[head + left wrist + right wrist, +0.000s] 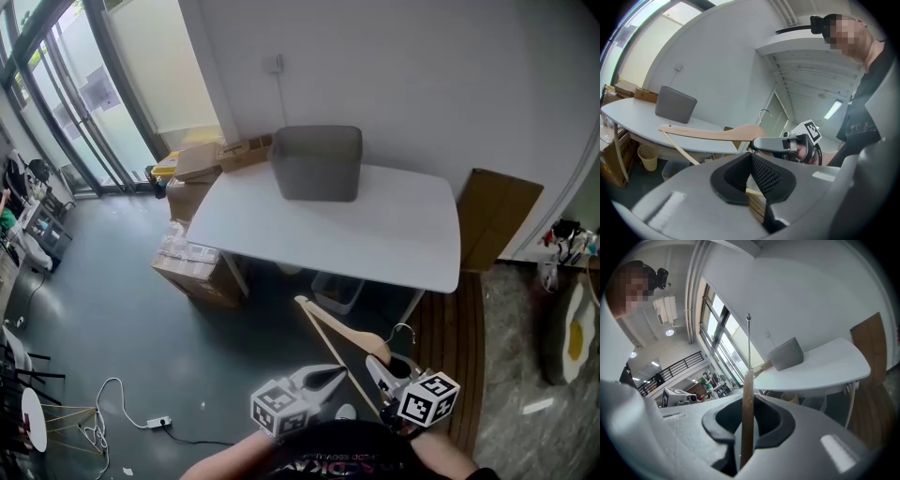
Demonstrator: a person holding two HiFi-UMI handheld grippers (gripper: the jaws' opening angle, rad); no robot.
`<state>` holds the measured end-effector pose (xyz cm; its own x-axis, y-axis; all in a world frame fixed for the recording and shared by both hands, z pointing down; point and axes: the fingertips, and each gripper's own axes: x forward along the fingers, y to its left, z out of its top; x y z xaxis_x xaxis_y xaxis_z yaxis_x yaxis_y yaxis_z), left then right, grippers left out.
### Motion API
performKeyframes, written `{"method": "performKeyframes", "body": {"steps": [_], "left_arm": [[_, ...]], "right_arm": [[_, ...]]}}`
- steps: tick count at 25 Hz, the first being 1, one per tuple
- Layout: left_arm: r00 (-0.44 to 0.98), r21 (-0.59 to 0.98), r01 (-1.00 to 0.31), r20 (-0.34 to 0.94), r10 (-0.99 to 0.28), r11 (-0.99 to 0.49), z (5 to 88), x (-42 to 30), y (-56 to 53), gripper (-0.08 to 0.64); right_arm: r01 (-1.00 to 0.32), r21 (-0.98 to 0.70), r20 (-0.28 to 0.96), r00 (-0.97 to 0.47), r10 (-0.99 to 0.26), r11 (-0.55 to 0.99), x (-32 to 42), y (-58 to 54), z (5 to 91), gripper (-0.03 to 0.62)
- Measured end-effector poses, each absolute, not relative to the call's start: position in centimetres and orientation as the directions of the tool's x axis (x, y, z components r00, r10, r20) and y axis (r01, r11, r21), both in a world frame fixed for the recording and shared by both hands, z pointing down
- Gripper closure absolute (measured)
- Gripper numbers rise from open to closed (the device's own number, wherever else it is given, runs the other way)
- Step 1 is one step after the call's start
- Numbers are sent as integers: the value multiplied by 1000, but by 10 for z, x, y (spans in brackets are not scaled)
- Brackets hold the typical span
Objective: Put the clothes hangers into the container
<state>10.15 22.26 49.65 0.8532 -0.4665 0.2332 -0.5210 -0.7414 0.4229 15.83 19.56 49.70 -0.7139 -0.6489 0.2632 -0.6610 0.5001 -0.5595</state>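
Observation:
A wooden clothes hanger [330, 330] with a metal hook is held low in front of the white table [375, 239]. My right gripper [374, 363] is shut on it near the hook. In the right gripper view the hanger [747, 404] stands edge-on between the jaws of that gripper [746, 405], its hook wire pointing up. My left gripper [339, 372] sits just left of the hanger, and in its own view the gripper [751, 157] is shut, with nothing seen between the pads. The hanger [717, 133] and right gripper [761, 143] lie just beyond it. The grey container [317, 161] stands at the table's far edge.
Cardboard boxes [195, 274] are stacked by the table's left end. A small bin [337, 291] sits under the table, and a brown board [497, 217] leans on the wall to the right. A power strip with cable [155, 423] lies on the floor to the left.

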Motion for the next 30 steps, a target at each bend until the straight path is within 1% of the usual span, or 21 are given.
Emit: {"method": "performKeyframes", "body": {"steps": [20,30], "left_arm": [[847,397,-531,233,-477,-749,491,116,210,554],[834,390,-551,250,-491,-738,488,130,196,554]], "right_arm": [[-665,-559,244,-702,-669,494,179,182,492,537],[-650,-565,238,-718,-654,508,193,165,487,537]]}}
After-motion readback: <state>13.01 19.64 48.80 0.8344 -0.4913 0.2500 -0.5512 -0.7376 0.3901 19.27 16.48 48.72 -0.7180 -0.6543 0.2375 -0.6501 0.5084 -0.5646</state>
